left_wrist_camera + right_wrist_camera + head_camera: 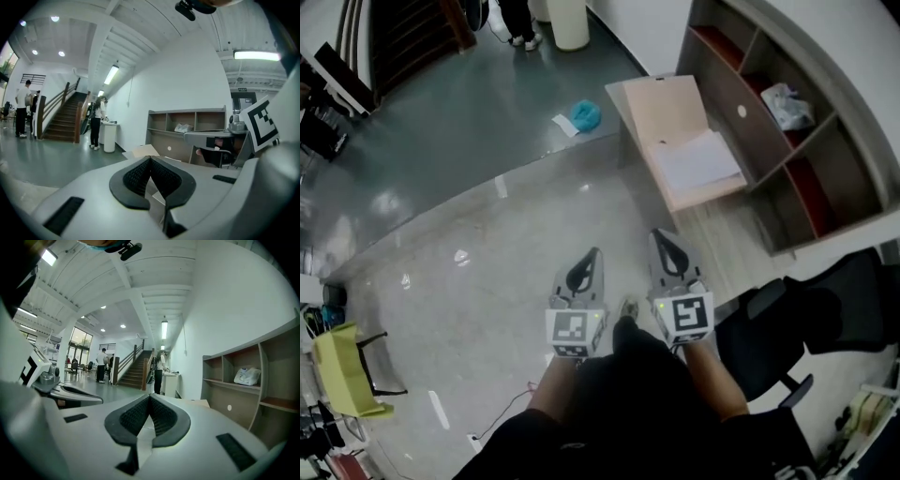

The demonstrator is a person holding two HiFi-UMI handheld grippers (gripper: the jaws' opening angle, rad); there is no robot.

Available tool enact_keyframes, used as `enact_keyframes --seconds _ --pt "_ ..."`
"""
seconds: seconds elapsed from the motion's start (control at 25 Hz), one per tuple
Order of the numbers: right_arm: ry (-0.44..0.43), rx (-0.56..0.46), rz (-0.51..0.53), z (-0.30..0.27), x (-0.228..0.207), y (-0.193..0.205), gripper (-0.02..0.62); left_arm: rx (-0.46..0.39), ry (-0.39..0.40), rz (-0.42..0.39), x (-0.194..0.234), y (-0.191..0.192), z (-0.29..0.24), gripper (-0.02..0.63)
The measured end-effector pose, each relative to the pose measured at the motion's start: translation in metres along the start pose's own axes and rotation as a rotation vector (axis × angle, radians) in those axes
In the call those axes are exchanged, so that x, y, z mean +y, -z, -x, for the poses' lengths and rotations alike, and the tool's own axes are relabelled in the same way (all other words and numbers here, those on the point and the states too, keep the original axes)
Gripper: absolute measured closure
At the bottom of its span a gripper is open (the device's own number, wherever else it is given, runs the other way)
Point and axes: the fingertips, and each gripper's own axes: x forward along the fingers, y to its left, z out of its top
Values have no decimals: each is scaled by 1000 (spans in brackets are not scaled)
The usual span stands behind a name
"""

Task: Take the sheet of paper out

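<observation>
A low wooden desk stands ahead of me on the right. On it lies an open cardboard box with a stack of white paper sheets inside. My left gripper and my right gripper are held side by side over the floor, well short of the desk. Both are shut with nothing between their pads. In the left gripper view the jaws meet at the tips, and the box flap shows just beyond them. The right gripper view shows its jaws shut too, with the box edge behind.
A brown shelf unit backs the desk, with a white bag in one compartment. A black office chair stands at my right. A blue object and a paper scrap lie on the floor. People stand by the stairs.
</observation>
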Motion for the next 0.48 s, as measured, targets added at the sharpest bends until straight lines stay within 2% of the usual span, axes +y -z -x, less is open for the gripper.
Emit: enact_keyframes --seconds 0.2,0.48 --pt "33 19 -31 -31 -61 10 580 52 22 0 -2 0 -73 563" --pt "121 56 -90 -53 -120 29 580 134 108 -46 -12 -7 -142 563"
